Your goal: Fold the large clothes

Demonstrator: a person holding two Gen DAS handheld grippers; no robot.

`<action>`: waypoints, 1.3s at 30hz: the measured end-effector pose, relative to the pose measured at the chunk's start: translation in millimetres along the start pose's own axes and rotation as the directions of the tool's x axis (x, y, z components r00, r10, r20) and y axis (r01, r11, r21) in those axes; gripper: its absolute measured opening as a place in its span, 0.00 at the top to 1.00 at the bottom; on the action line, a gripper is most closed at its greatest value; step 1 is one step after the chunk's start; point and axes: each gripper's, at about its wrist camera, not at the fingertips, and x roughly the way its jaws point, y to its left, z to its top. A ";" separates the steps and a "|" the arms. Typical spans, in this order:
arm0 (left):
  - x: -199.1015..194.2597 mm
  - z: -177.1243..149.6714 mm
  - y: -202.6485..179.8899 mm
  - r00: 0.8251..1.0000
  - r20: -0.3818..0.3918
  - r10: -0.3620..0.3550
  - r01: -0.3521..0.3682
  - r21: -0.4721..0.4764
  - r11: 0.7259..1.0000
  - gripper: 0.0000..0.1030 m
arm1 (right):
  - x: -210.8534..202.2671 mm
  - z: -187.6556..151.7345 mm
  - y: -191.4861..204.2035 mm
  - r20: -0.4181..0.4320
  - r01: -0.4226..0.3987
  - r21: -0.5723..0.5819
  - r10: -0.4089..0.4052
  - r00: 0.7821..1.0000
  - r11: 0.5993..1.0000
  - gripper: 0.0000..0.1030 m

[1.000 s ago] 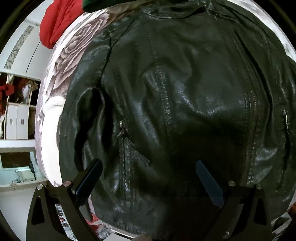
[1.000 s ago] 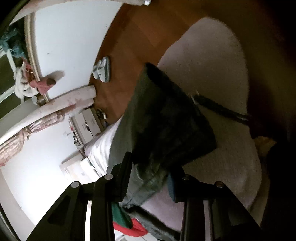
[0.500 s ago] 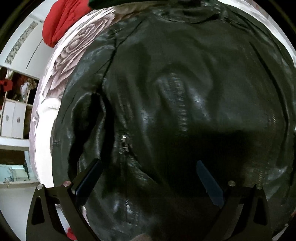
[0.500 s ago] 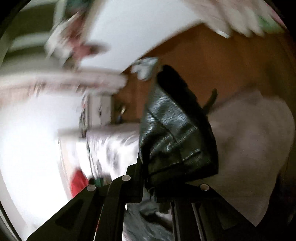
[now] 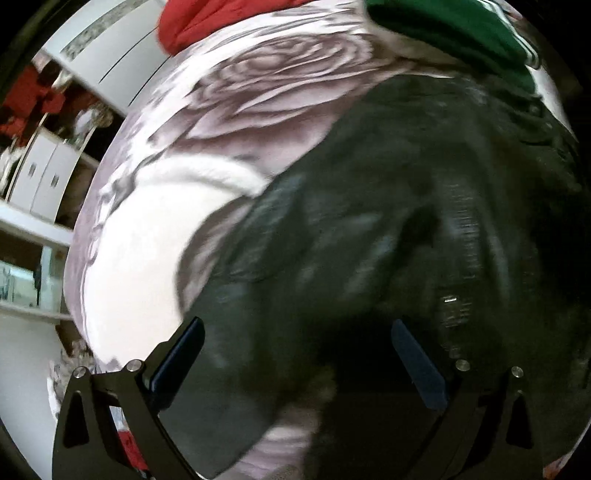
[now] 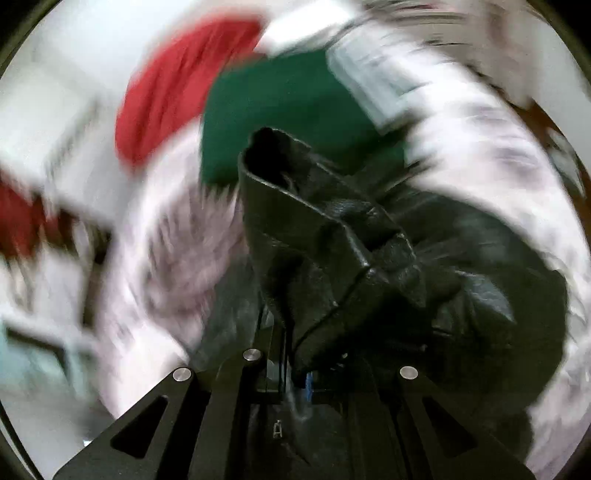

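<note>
A black leather jacket lies on a bed with a rose-print cover. My left gripper is open and empty, hovering close over the jacket's left side, fingers spread wide. My right gripper is shut on a fold of the black jacket, which sticks up in front of the camera; the rest of the jacket trails to the right. The right wrist view is blurred by motion.
A red garment and a green garment lie at the bed's far end; they also show in the right wrist view as red and green. White shelves and cupboards stand left of the bed.
My right gripper has swung with the jacket fold from facing the floor and rug to facing the bed. My left gripper has shifted left, so more bedcover shows.
</note>
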 end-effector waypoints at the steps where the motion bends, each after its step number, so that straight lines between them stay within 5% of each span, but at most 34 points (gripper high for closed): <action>1: 5.1 -2.4 9.1 1.000 -0.015 -0.002 0.002 -0.010 1.000 0.00 | 29.6 -14.6 16.7 -0.077 0.008 -0.049 -0.011 0.997 0.999 0.93; 2: 9.9 -4.8 16.6 0.999 -0.031 -0.010 0.009 -0.022 1.000 0.00 | 68.3 -24.9 33.0 -0.196 0.013 -0.096 -0.032 0.980 0.995 0.91; 4: 15.0 -9.1 28.2 0.999 -0.045 -0.019 0.017 -0.043 0.999 0.00 | 96.5 -47.0 39.2 -0.297 0.001 -0.088 -0.027 0.955 0.996 0.82; 6: 14.8 -12.8 38.8 0.999 -0.043 -0.023 0.020 -0.061 0.998 0.00 | 81.7 -65.9 21.1 -0.289 -0.040 0.000 0.039 0.957 0.999 0.55; 8: 13.2 -17.6 46.6 0.999 -0.046 -0.028 0.024 -0.088 0.996 0.00 | 39.5 -88.4 -6.7 -0.218 -0.045 0.090 0.064 0.974 0.995 0.46; 10: 12.0 -22.7 50.5 0.998 -0.055 -0.021 0.015 -0.106 0.994 0.00 | -5.8 -106.7 -40.3 -0.159 0.079 0.109 -0.061 0.985 0.991 0.46; 12: 10.1 -29.1 51.9 0.998 -0.066 0.001 -0.008 -0.115 0.993 0.00 | -34.6 -123.4 -88.4 -0.161 0.307 0.104 -0.288 0.944 0.946 0.46; 14: 8.6 -37.6 54.2 0.997 -0.080 0.020 -0.031 -0.135 0.990 0.00 | -30.1 -142.8 -134.0 -0.250 0.415 0.105 -0.380 0.890 0.904 0.46; 17: 7.5 -52.0 56.5 0.992 -0.109 0.057 -0.074 -0.159 0.985 0.00 | -4.1 -146.3 -175.8 -0.312 0.429 0.040 -0.396 0.864 0.903 0.49; 19: 9.3 -65.2 59.2 0.986 -0.146 0.087 -0.111 -0.171 0.979 0.00 | -10.3 -138.6 -188.3 -0.285 0.406 0.003 -0.388 0.876 0.914 0.69; 21: 10.8 -78.9 67.0 0.977 -0.193 0.094 -0.134 -0.206 0.969 0.00 | -21.7 -124.6 -206.1 -0.223 0.431 0.083 -0.405 0.887 0.898 1.00; 23: 8.3 -95.9 78.5 0.972 -0.218 0.089 -0.147 -0.266 0.953 0.00 | -33.4 -124.5 -243.8 -0.236 0.403 0.265 -0.347 0.908 0.876 1.00; 26: 8.5 -131.1 103.7 0.963 -0.267 0.027 -0.138 -0.406 0.904 0.00 | -27.3 -137.5 -253.3 -0.315 0.339 0.269 -0.250 0.916 0.901 0.93; 28: 15.4 -162.5 128.1 0.954 -0.281 -0.106 -0.078 -0.572 0.817 0.00 | -28.0 -146.9 -244.2 -0.357 0.317 0.232 -0.223 0.907 0.920 0.70; 29: 22.3 -184.0 143.7 0.944 -0.262 -0.201 -0.034 -0.683 0.729 0.00 | -32.4 -154.7 -237.4 -0.371 0.306 0.217 -0.212 0.904 0.927 0.57; 30: 28.0 -198.5 153.4 0.934 -0.239 -0.265 -0.006 -0.751 0.660 0.00 | -38.0 -162.4 -232.8 -0.371 0.288 0.220 -0.193 0.908 0.932 0.56; 31: 35.8 -213.0 162.2 0.921 -0.201 -0.335 0.030 -0.818 0.574 0.00 | -43.4 -170.1 -227.3 -0.371 0.260 0.229 -0.163 0.914 0.938 0.56; 33: 56.4 -242.1 178.8 0.886 -0.052 -0.461 0.126 -0.929 0.347 0.00 | -53.5 -188.6 -212.5 -0.366 0.210 0.250 -0.109 0.924 0.945 0.56; 35: 81.3 -262.6 187.1 0.845 0.106 -0.524 0.199 -0.972 0.124 0.00 | -57.8 -203.7 -192.1 -0.348 0.156 0.256 -0.059 0.936 0.954 0.56; 37: 110.5 -284.4 190.6 0.815 0.255 -0.520 0.239 -0.966 -0.100 0.11 | -58.2 -206.3 -169.4 -0.346 0.128 0.220 -0.046 0.937 0.967 0.56; 38: 120.0 -291.2 192.7 0.815 0.289 -0.502 0.241 -0.957 -0.161 0.33 | -53.0 -201.6 -156.3 -0.351 0.118 0.196 -0.043 0.935 0.974 0.56; 39: 128.7 -297.1 197.2 0.822 0.315 -0.475 0.239 -0.947 -0.215 0.38 | -45.4 -202.4 -142.9 -0.359 0.106 0.164 -0.041 0.932 0.981 0.56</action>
